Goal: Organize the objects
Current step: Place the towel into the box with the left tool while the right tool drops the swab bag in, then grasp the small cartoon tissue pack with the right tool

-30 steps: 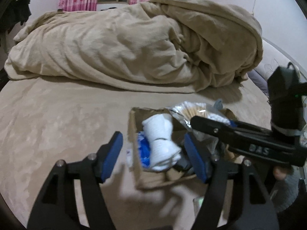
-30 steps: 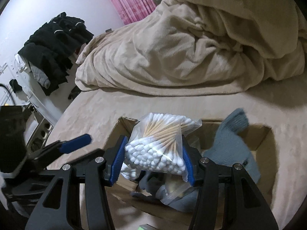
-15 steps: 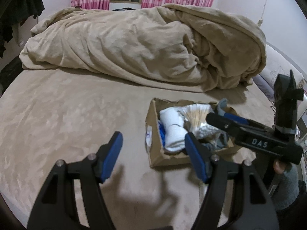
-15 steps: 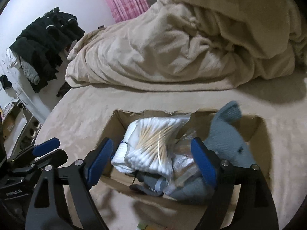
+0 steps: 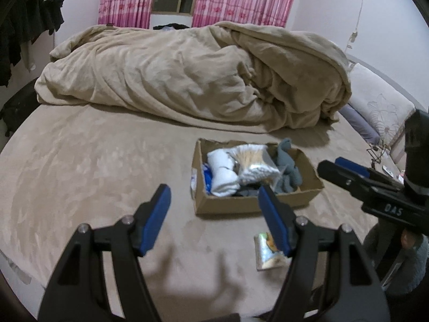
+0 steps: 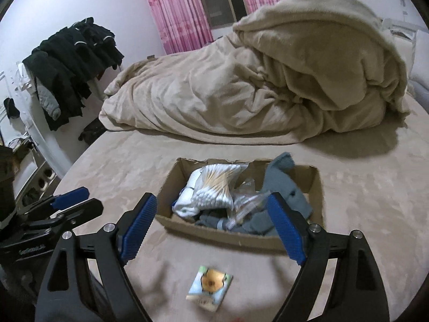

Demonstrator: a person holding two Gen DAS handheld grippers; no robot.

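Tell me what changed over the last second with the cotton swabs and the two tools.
The right tool let go of the clear bag of cotton swabs, which now lies in the brown cardboard box. Both tools backed away, open and empty; the left tool too. The box stayed put.

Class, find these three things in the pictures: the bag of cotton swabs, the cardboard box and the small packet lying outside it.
bag of cotton swabs (image 6: 214, 193), right wrist view, white tips.
cardboard box (image 5: 228, 205), left wrist view, near wall.
small packet (image 6: 210, 285), right wrist view, printed face.

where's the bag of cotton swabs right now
In the cardboard box on the bed, the bag of cotton swabs lies between the white socks and grey sock.
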